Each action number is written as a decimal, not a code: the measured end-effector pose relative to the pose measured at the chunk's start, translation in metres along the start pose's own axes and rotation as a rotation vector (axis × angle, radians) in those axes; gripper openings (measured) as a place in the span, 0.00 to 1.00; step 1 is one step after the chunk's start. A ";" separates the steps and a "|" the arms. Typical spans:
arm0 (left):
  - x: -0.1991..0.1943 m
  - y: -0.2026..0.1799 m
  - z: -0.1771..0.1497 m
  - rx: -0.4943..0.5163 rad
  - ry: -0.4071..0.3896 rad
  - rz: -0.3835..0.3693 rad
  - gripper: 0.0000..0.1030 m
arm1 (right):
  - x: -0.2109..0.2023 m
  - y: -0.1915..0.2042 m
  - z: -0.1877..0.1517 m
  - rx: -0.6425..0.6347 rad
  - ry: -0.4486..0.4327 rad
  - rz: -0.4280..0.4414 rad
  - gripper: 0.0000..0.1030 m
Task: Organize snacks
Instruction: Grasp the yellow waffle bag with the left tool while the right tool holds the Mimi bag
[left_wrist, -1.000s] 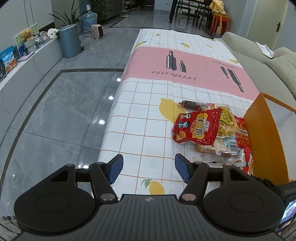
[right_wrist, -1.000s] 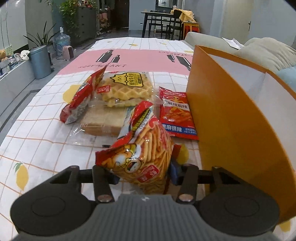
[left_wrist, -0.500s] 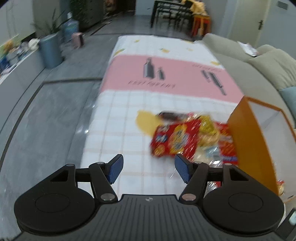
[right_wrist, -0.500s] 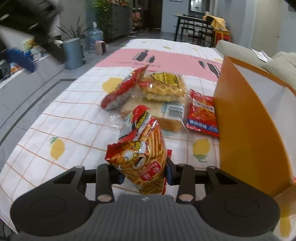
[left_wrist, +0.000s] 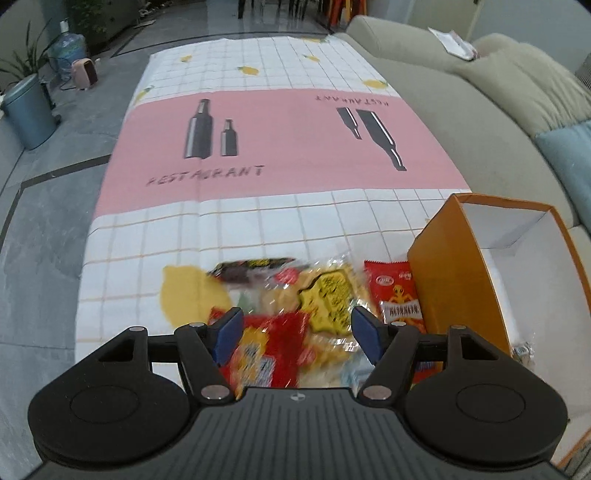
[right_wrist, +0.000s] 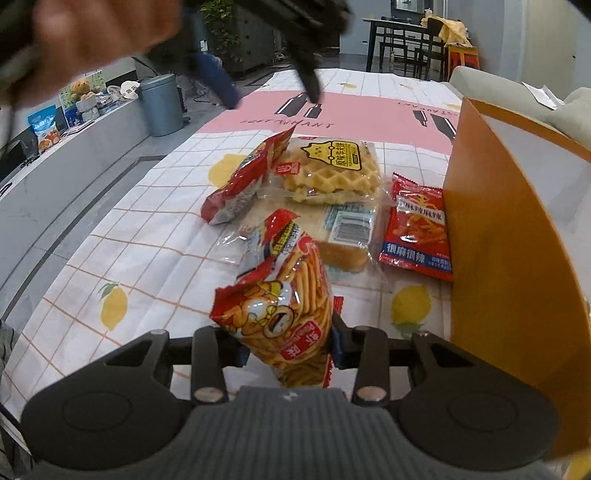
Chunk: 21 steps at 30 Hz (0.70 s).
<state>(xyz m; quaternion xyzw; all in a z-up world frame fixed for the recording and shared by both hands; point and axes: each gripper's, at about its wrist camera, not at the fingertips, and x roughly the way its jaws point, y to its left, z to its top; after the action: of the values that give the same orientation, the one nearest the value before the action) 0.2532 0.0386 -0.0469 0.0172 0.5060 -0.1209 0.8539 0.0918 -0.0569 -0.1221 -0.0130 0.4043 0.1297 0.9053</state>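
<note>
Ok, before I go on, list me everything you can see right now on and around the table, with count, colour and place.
Fries snack bag: 1, red and orange, held off the cloth in the right gripper.
Red snack bag: 1, red, left end of the pile.
Waffle pack: 1, yellow in clear wrap, far side of the pile.
Bread pack: 1, pale in clear wrap, under the waffles.
Spicy strips packet: 1, red, flat beside the box.
Box: 1, orange outside, white inside, right of the snacks.
Tablecloth: 1, white grid with pink band.
Sofa: 1, beige, along the right.
Bin: 1, grey-blue, on the floor to the left.
Left gripper: black, blue pads, open above the pile.
Right gripper: black, shut on the fries bag.
</note>
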 end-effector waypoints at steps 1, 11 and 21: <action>0.006 -0.005 0.004 0.012 0.004 0.003 0.76 | 0.001 -0.002 0.002 0.007 0.001 0.001 0.38; 0.068 -0.037 0.016 0.078 0.157 0.113 0.91 | 0.013 -0.025 0.022 0.117 0.060 0.062 0.38; 0.099 -0.042 0.022 0.044 0.198 0.161 1.00 | 0.019 -0.024 0.020 0.130 0.092 0.081 0.38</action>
<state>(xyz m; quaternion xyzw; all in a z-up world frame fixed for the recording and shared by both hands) 0.3078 -0.0241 -0.1181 0.0881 0.5821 -0.0609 0.8061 0.1250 -0.0733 -0.1245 0.0565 0.4531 0.1389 0.8788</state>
